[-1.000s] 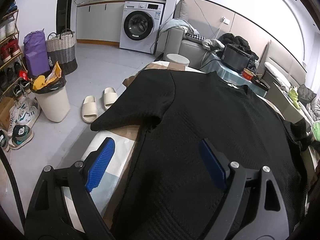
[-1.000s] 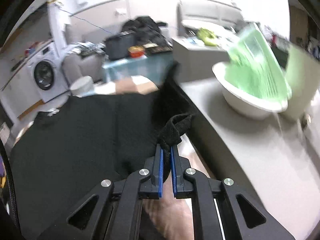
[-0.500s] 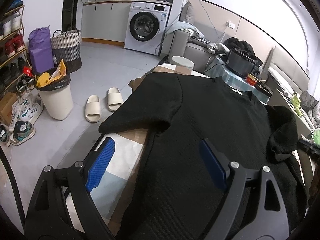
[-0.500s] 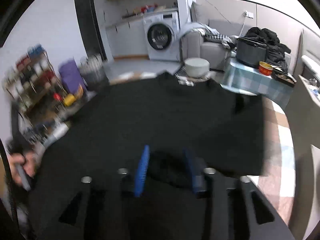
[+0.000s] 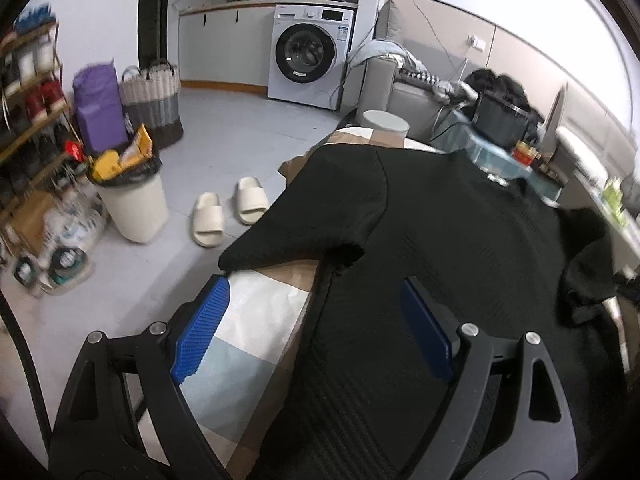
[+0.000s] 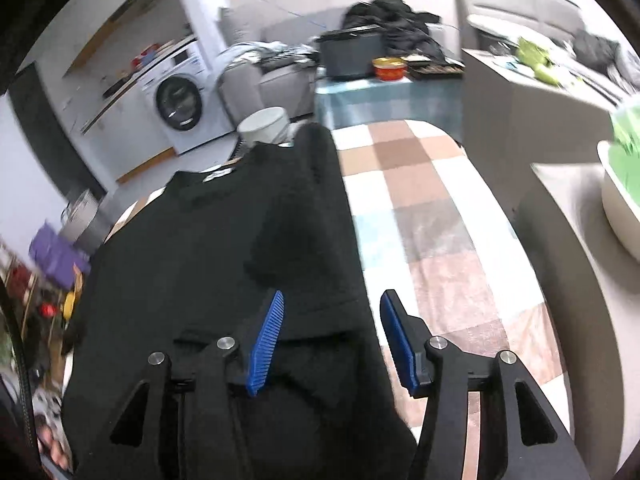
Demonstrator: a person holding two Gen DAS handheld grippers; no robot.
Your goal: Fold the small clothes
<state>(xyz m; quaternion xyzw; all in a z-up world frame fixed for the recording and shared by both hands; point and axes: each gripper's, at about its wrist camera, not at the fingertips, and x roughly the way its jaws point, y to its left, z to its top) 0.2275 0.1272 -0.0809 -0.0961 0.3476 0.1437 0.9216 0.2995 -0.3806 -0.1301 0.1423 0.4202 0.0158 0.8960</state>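
The black T-shirt, soft, limp and light, looks best pinched at its left sleeve hem, both hand-held grippers spread and empty.

Shirt — matt ribbed cloth; pads — ridged.

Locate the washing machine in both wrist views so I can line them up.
Left wrist: washing machine at top centre, under the counter, beyond the black T-shirt.
Right wrist: washing machine at upper left, tilted by the fisheye, behind the shirt's collar.
Shared landmark: the round white stool just past the checkered cloth's far end, between shirt and machine.
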